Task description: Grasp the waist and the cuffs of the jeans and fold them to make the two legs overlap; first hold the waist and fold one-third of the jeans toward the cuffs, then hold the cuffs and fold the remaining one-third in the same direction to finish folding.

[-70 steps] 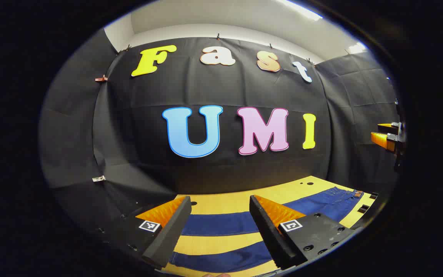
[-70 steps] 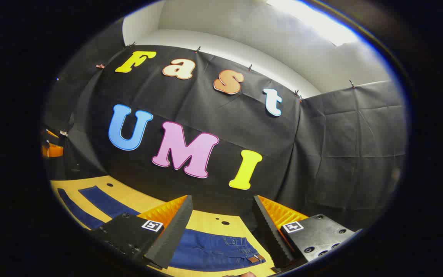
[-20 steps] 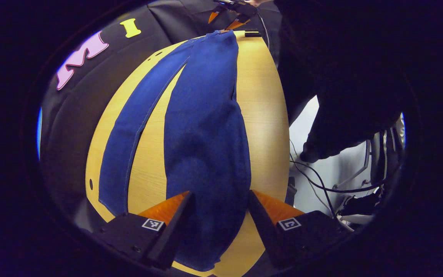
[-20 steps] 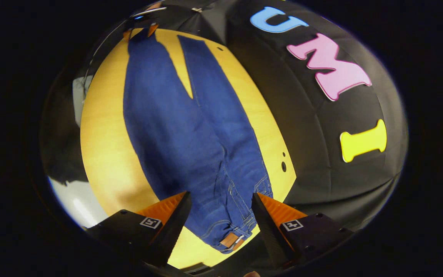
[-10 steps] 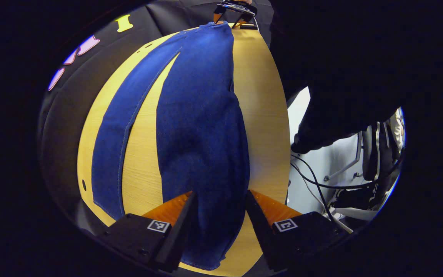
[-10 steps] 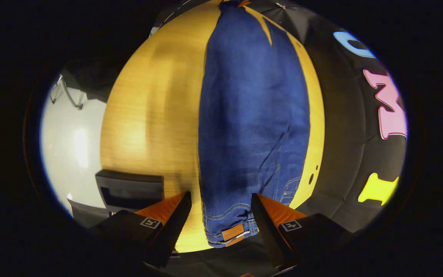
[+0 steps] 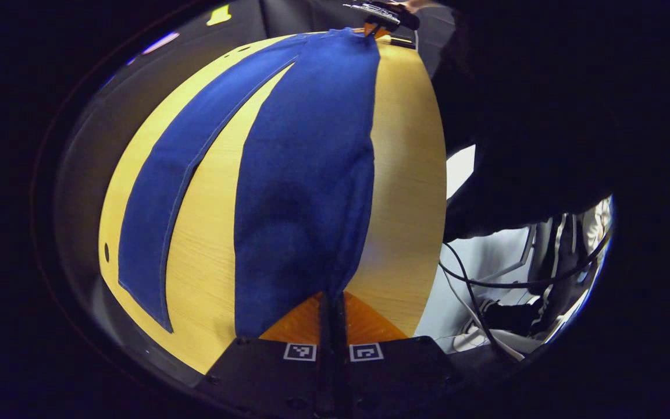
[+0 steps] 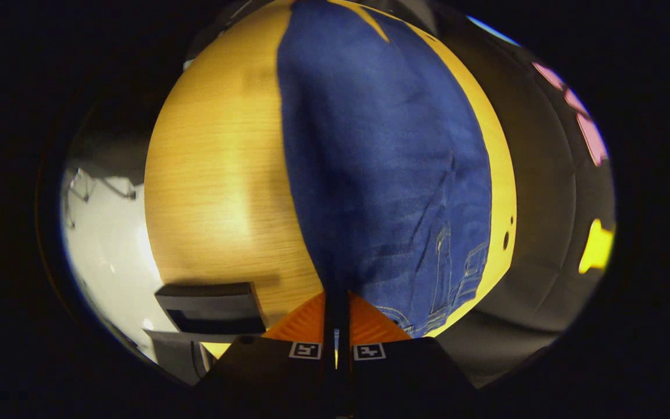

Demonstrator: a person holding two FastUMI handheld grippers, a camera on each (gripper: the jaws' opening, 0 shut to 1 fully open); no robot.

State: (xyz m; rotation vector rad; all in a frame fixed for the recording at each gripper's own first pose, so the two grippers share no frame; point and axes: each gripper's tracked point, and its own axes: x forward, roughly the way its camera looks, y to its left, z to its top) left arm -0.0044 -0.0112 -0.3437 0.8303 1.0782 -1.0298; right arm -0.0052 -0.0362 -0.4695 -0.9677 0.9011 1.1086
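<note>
- Both clamps just closed: my left gripper now pinches the near leg's cuff, jaws were apart half a second ago.
- Right gripper likewise clamped on the waist edge.
- Dark blue denim jeans lie flat on the yellow wooden table, legs still apart; I judge the leg-overlap fold can start.

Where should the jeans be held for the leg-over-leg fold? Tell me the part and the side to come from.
Grip the jeans along the near edge, coming in from the table's open side: the left gripper on the near leg's cuff end, the right gripper on the waist corner. Both are shut there, and the far leg lies flat to receive it.
</note>
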